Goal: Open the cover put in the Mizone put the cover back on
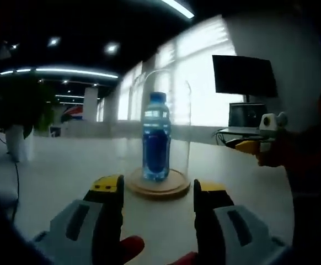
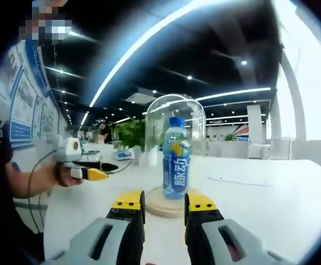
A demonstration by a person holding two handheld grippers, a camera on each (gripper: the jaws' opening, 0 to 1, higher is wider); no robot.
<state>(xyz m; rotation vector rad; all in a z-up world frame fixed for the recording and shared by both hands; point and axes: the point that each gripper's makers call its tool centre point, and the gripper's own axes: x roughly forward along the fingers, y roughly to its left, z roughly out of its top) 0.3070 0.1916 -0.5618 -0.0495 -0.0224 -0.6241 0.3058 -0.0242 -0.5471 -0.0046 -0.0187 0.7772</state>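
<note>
1. White tabletop (image 1: 67, 182) spreads across an open office, with ceiling strip lights overhead and bright windows behind.
2. In the left gripper view, the left gripper (image 1: 158, 190) rises from 6 o'clock with its yellow-tipped jaws spread wide and nothing between them.
3. Just beyond those jaws, toward 12 o'clock, the round wooden base (image 1: 158, 187) rests on the table; the blue bottle (image 1: 156, 138) stands upright on it, inside the clear glass cover (image 1: 178, 118) that sits on the base.
4. At 3 o'clock in that view the right gripper (image 1: 243, 145) is held in a hand above the table, well apart from the base; whether its jaws are parted cannot be told there.
5. Farther back at 2 o'clock a dark monitor (image 1: 244, 76) stands above a laptop (image 1: 246, 116).
6. In the right gripper view, the right gripper (image 2: 164, 205) comes up from 6 o'clock, jaws apart and empty, tips near the wooden base (image 2: 159, 207).
7. The bottle (image 2: 176, 160) stands upright under the cover (image 2: 196, 118).
8. At 9 o'clock the left gripper (image 2: 97, 170) is held in a hand (image 2: 64, 175), off to the side of the base.
9. Green plants (image 2: 130, 132) show far behind.
</note>
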